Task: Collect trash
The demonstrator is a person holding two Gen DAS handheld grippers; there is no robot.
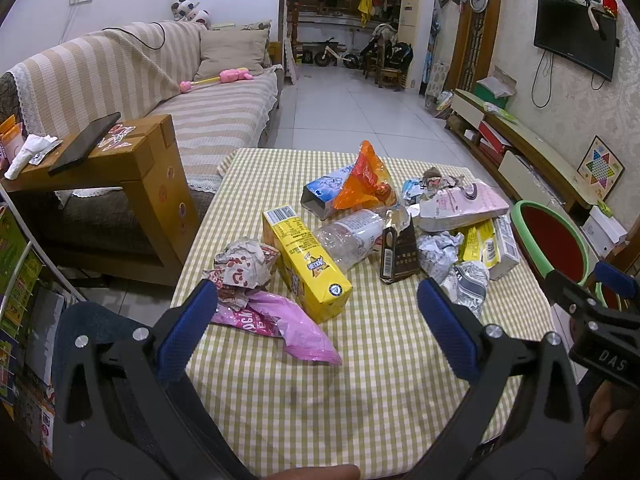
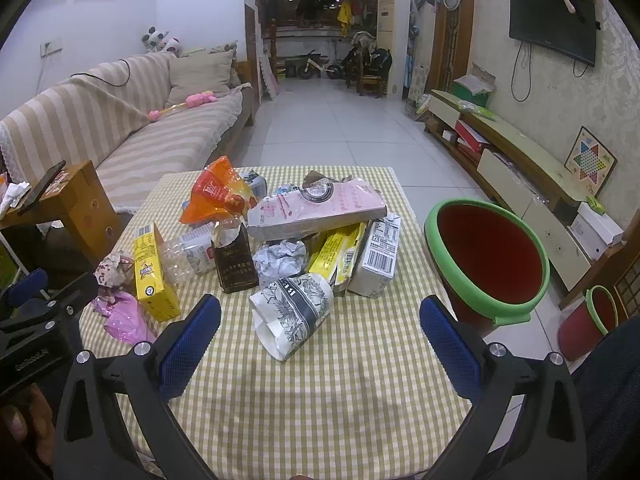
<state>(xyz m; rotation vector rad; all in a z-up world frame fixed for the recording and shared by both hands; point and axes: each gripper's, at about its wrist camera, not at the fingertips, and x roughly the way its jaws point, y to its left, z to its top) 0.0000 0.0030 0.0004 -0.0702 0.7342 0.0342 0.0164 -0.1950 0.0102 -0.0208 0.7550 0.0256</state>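
Trash heap [image 2: 288, 240] on checked table [image 2: 320, 392], red bin [image 2: 486, 256] beside — both grippers agape

Checked cloth table [image 1: 360, 380], glossy plastic wrapper [image 1: 288, 324], crumpled paper [image 2: 280, 260].

A table [image 2: 360, 380] under a yellow-green checked cloth carries a heap of litter across its far half — the near half is bare cloth. On the cloth lie a yellow carton [image 1: 306, 264], a pink wrapper [image 1: 280, 326], a crumpled printed paper [image 1: 244, 266], a clear plastic bottle [image 1: 348, 240], a dark brown packet [image 2: 234, 260], a crushed paper cup [image 2: 292, 316], a white carton [image 2: 378, 260] and a paper ball [image 2: 280, 260] — a long pink box [image 2: 320, 208] rests across the pile
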